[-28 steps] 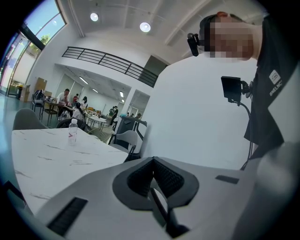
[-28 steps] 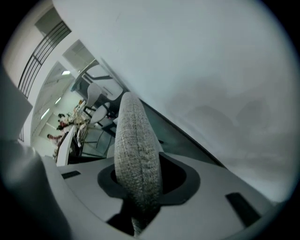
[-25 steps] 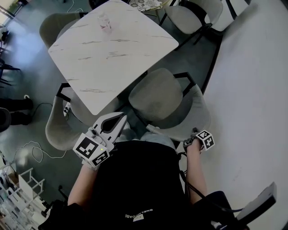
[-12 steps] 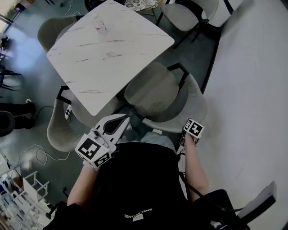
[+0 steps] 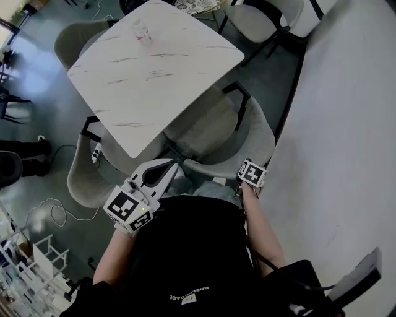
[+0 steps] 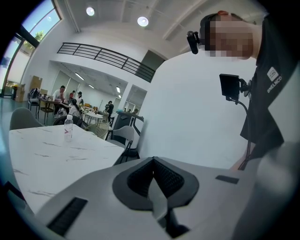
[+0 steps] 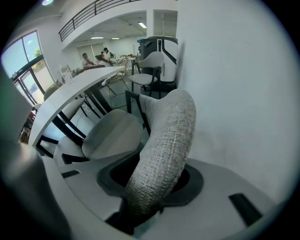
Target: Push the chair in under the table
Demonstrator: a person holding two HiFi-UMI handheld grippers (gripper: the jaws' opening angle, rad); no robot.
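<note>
A grey upholstered chair (image 5: 207, 127) with a curved backrest (image 5: 252, 147) stands at the near right side of the white marble table (image 5: 154, 68), its seat partly under the tabletop. My right gripper (image 5: 246, 178) points down onto the backrest's rim. In the right gripper view the woven backrest (image 7: 164, 140) fills the gap between the jaws of the right gripper (image 7: 152, 180), which are easing open while still pressing on it. My left gripper (image 5: 167, 165) hovers shut and empty near the table's corner; its pads meet in the left gripper (image 6: 153, 161) view.
A second grey chair (image 5: 86, 176) sits at the table's near left corner, and others stand at the far left (image 5: 77, 37) and top right (image 5: 263, 18). A water bottle (image 5: 142, 31) stands on the table. A white wall (image 5: 346, 124) runs close along the right.
The chair has slid up and left, further under the tabletop. My right gripper moved the same way with the backrest and rolled. The left gripper has hardly moved.
</note>
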